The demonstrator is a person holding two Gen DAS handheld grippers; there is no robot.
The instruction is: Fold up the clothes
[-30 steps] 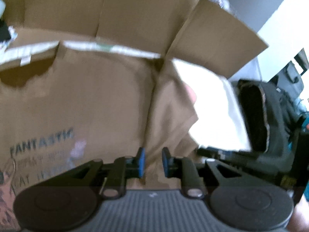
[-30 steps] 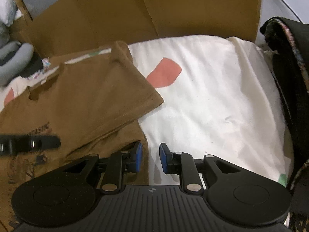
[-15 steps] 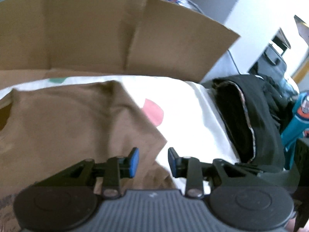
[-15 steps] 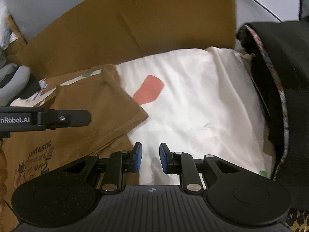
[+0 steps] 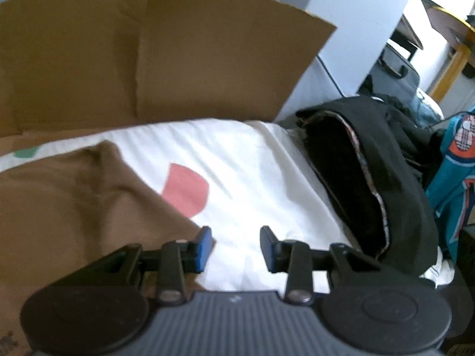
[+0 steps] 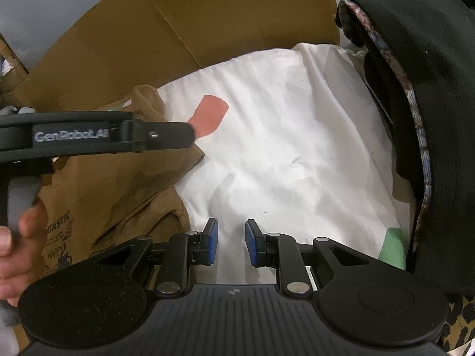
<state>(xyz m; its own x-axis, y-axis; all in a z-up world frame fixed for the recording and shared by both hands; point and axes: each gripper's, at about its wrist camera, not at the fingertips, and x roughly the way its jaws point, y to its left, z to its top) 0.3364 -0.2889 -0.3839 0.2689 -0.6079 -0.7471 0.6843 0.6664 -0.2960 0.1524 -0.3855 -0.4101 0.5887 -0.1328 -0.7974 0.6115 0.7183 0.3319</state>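
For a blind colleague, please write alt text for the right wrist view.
The right gripper hangs open and empty over a white sheet. At left, a brown T-shirt lies partly folded, with the left gripper reaching above it.

The left tongs (image 5: 236,247) let go of the brown shirt (image 5: 74,207) and widened.

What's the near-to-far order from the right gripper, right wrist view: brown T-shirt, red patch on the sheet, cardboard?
From the right gripper:
1. Brown T-shirt, just left of the fingertips.
2. Red patch, ahead, slightly left, on the white sheet.
3. Cardboard, standing behind the sheet.
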